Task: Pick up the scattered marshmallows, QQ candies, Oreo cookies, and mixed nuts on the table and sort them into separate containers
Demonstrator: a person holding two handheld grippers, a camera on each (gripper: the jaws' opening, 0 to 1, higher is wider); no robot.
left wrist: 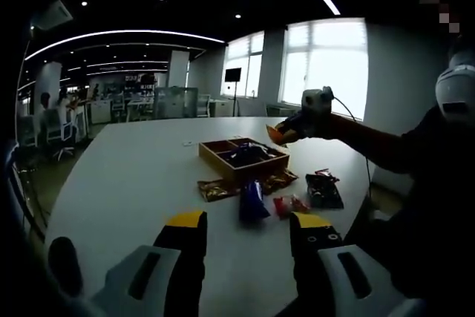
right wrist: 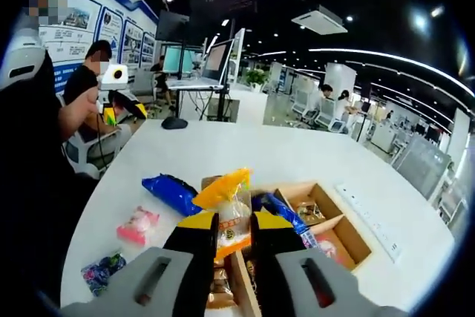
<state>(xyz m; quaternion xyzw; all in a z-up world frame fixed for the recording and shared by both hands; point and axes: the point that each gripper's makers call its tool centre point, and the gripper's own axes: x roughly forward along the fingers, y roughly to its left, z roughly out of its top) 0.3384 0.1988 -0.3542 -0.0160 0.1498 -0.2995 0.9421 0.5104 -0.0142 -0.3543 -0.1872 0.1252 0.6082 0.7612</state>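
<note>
In the right gripper view, my right gripper (right wrist: 234,222) is shut on a clear snack packet with a yellow top (right wrist: 228,197), held above the wooden compartment box (right wrist: 349,231). A blue packet (right wrist: 286,213) lies in that box. On the table to the left lie a blue packet (right wrist: 172,191), a pink packet (right wrist: 137,226) and a dark packet (right wrist: 104,269). My left gripper (left wrist: 249,228) stands open with nothing between its jaws, short of a blue packet (left wrist: 252,200), a pink packet (left wrist: 289,204), a dark packet (left wrist: 323,188) and a golden packet (left wrist: 215,188). Beyond them stands the box (left wrist: 241,155), with the right gripper (left wrist: 282,135) above its right side.
The white table (left wrist: 126,176) is wide, with bare room at the left. A power strip (right wrist: 367,214) lies near the box and a mouse (right wrist: 174,122) at the far edge. Office chairs (left wrist: 56,128), desks and monitors (right wrist: 215,61) stand beyond.
</note>
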